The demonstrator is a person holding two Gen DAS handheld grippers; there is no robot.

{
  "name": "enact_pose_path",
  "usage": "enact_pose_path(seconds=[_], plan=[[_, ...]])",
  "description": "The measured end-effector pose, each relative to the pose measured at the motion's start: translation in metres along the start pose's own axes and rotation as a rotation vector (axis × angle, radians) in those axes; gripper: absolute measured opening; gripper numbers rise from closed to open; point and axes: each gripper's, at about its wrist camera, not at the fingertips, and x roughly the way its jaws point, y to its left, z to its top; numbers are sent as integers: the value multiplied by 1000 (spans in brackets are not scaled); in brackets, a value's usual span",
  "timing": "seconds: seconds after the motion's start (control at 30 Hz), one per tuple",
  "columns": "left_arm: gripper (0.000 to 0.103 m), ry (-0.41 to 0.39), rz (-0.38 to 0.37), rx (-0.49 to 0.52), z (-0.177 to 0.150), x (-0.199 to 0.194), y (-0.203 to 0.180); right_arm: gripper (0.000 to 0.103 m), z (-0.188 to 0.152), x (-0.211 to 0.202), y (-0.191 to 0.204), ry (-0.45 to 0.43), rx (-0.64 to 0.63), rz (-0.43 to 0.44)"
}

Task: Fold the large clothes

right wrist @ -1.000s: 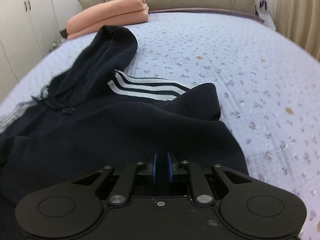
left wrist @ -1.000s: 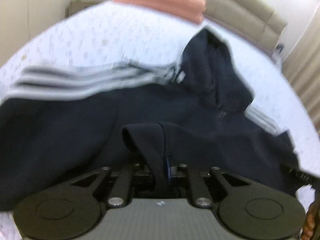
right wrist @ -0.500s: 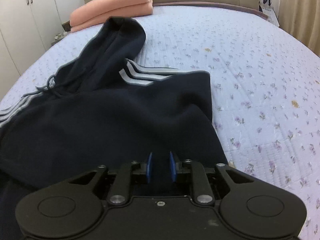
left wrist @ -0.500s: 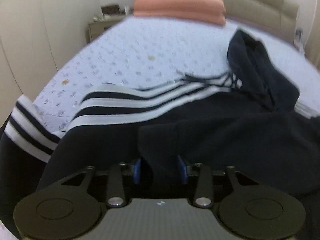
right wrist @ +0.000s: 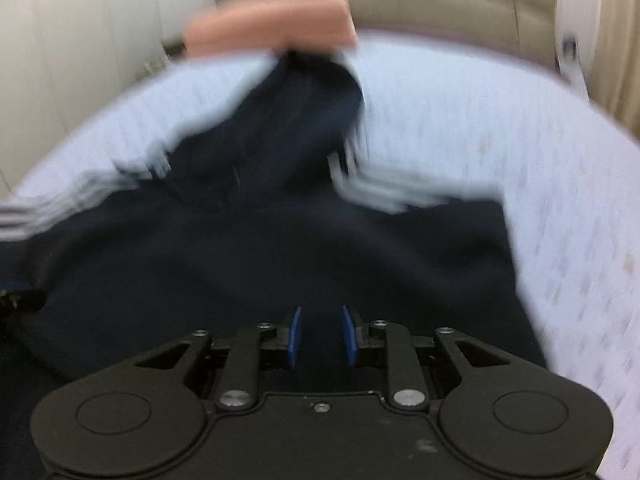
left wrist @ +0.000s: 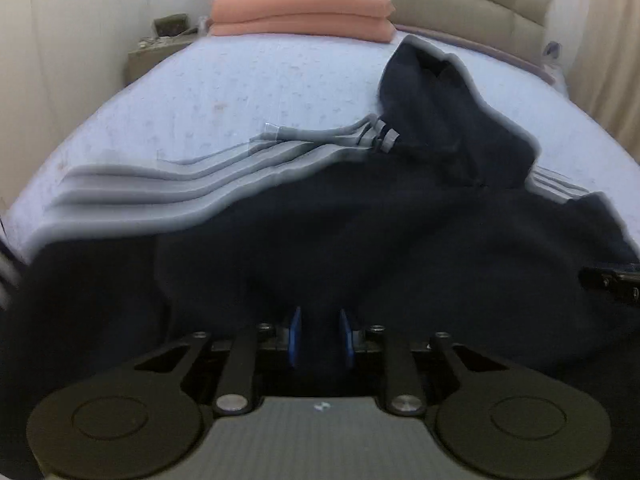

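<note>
Hoodie (left wrist: 360, 240) spread on bed (left wrist: 240, 92). Left claw (left wrist: 319, 340) closing on hem fabric; right claw (right wrist: 319, 336) opening, grip unclear. Keep both hem corners level, pull taut before folding.

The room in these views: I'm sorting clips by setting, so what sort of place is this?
Most likely a bedroom. A dark hoodie lies spread on a bed with a pale flowered cover, a padded headboard stands behind it, and a folded pink blanket sits at the head.
</note>
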Motion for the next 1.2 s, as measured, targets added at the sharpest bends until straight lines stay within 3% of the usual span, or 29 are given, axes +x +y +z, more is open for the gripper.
enact_pose_path(seconds=[0.17,0.23,0.37,0.57,0.67,0.7,0.8,0.9,1.0,1.03,1.2], plan=[[25,-49,67,76,-4,-10,-13,27,-7,-2,-2,-64,-2,7],[25,-74,66,78,-3,-19,-15,34,-6,-10,-1,-60,12,32],[27,-187,67,42,-21,-86,9,42,-10,-36,-5,-43,104,125],[26,-251,214,-153,-28,-147,103,45,-26,-89,40,-5,59,275],[27,-268,296,-266,-30,-170,163,58,-26,-107,66,2,35,363],[27,-262,319,-303,-29,-172,183,65,-24,-110,74,-4,21,376],[33,-246,367,-372,-28,-170,233,66,-23,-102,90,-44,-39,353],[40,-192,331,-459,-32,-152,280,66,-27,-71,93,-94,-119,308],[39,-141,194,-631,-41,-123,323,67,-45,-36,83,-48,-111,328],[38,-142,151,-676,-44,-115,333,68,-52,-35,81,-85,-116,337],[40,-130,131,-758,-51,-84,359,93,-70,-40,108,-148,-300,274]])
